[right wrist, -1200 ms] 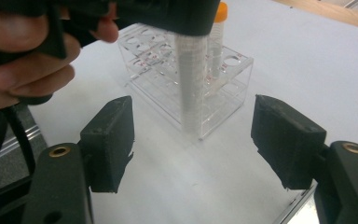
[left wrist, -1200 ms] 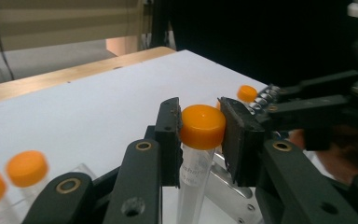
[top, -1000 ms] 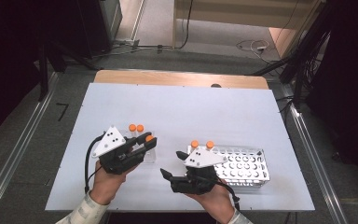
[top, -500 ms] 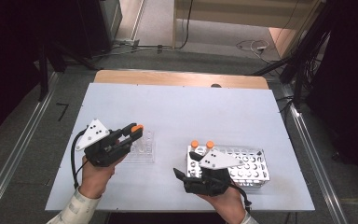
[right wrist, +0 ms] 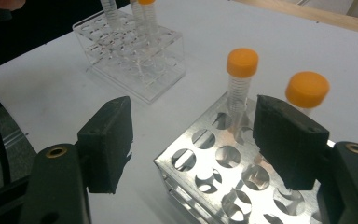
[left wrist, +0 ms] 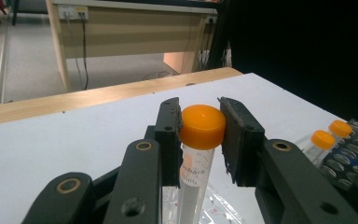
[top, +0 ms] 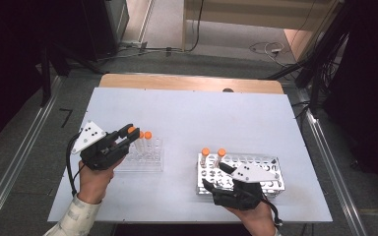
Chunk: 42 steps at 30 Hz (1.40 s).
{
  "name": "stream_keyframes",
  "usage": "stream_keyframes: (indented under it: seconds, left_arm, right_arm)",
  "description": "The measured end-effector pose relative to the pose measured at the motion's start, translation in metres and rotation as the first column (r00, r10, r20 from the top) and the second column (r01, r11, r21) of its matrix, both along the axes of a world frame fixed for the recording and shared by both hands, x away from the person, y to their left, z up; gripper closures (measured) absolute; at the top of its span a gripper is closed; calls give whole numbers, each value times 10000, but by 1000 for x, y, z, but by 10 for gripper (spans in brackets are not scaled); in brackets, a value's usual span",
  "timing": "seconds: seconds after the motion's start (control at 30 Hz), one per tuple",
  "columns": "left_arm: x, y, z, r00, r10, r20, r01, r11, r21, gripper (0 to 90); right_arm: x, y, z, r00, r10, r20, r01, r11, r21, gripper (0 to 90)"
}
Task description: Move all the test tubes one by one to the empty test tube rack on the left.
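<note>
My left gripper is shut on the orange cap of a clear tube. The tube hangs upright over the clear plastic rack; I cannot tell whether its tip is in a hole. A second orange-capped tube stands in that rack. My right gripper is open at the near left corner of the metal rack, with nothing between its pads. Two orange-capped tubes stand in the metal rack's near left holes, just beyond the pads.
The white tabletop has a wooden strip along its far edge. In the right gripper view the clear rack lies farther off to the left. Cables and desk legs are on the floor beyond the table.
My left gripper has shifted left with the tube still in its jaws. My right gripper has slid right along the front of the metal rack, still open.
</note>
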<state>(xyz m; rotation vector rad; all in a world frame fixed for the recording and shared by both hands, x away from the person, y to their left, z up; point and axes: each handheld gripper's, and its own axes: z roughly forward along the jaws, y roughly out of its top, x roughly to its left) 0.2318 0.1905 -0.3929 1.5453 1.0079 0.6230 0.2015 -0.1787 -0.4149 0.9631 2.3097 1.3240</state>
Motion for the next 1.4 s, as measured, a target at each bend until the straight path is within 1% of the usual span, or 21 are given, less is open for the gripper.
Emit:
stream_keyframes:
  seconds: [0.3,0.57,0.77,0.83,0.93,1.03,1.1,1.2,1.4]
  left_arm:
    - [3,5,-2,9994,330,78,-331,9993,171,692]
    - [5,9,-3,9984,555,78,-555,9984,120,692]
    - [8,9,-3,9978,643,128,-645,9977,215,692]
    - [9,9,-4,9971,744,162,-747,9970,222,692]
    - [10,10,-4,9953,928,267,-940,9946,442,692]
    - [12,11,-4,9940,1043,326,-1058,9934,454,692]
    - [13,10,-4,9934,1097,344,-1111,9929,418,692]
    - [17,9,-6,9931,1128,331,-1143,9923,483,692]
    - [23,6,-11,9919,1219,371,-1242,9897,705,691]
  right_arm:
    - [2,-16,-4,9988,-499,-19,499,9988,-10,273]
    - [5,-23,-6,9967,-811,-35,811,9967,-27,273]
    - [6,-23,-6,9964,-848,-16,848,9964,-33,273]
    - [5,-24,-6,9963,-858,-7,858,9963,-10,274]
    - [5,-24,-6,9963,-862,1,862,9963,0,275]
    - [6,-23,-6,9963,-861,1,861,9963,-16,275]
    - [6,-23,-6,9962,-873,6,873,9962,-41,275]
    - [6,-23,-7,9962,-873,30,873,9962,-71,276]
    - [5,-23,-7,9959,-901,37,901,9959,-78,276]
